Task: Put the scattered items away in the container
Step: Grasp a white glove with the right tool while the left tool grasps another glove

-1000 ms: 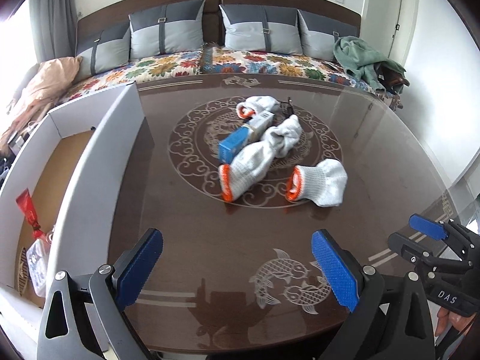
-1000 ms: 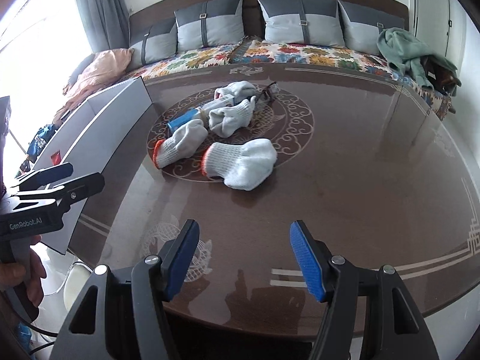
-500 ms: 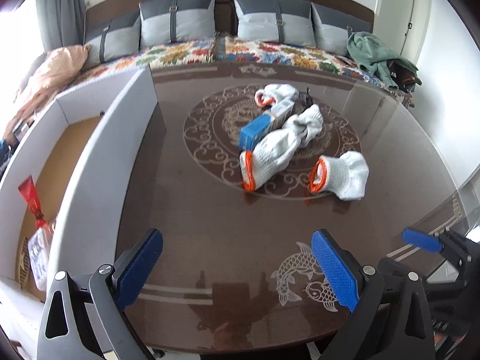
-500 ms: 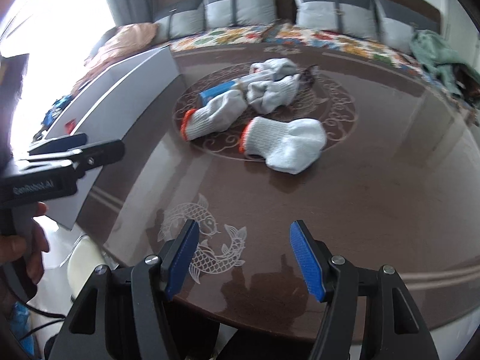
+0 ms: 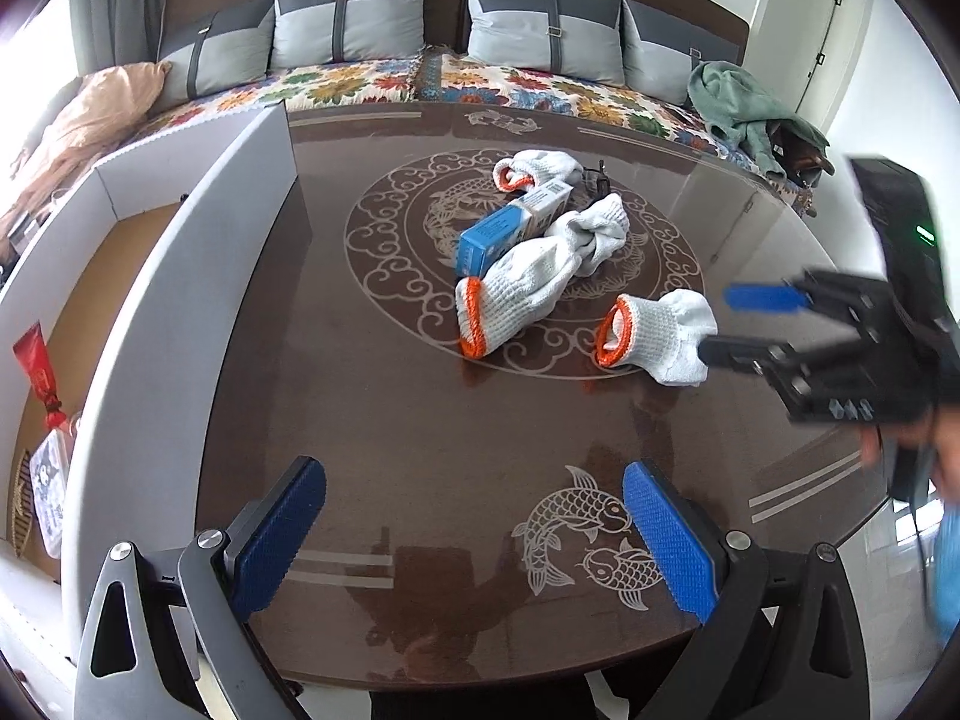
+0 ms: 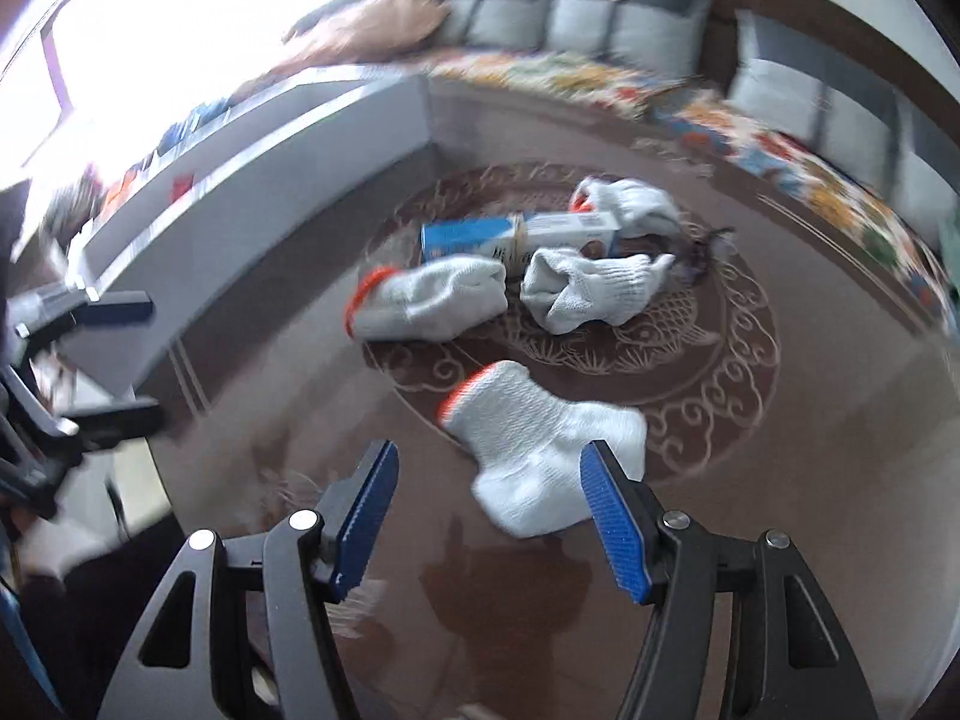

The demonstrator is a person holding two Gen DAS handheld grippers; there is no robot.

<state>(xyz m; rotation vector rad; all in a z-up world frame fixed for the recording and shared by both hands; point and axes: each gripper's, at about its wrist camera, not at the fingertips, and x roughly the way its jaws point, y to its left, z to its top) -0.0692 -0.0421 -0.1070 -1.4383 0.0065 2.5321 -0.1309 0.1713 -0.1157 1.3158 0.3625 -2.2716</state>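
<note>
I see my right hand-held gripper [image 6: 489, 516] spread wide around the nearest glove [image 6: 540, 450]; left hand-held gripper [image 5: 474, 534] wide over the worktop [image 5: 420, 420]

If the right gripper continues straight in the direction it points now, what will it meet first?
Most likely the nearest white glove. It lies directly ahead of the open right gripper, partly between its fingers, on the table. The frame is blurred, so I cannot tell if the pads touch it already.

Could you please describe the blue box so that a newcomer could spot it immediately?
Start at the round medallion pattern in the middle of the brown table. The blue box lies among white gloves there; it alone is rectangular, hard-edged and blue.
</note>
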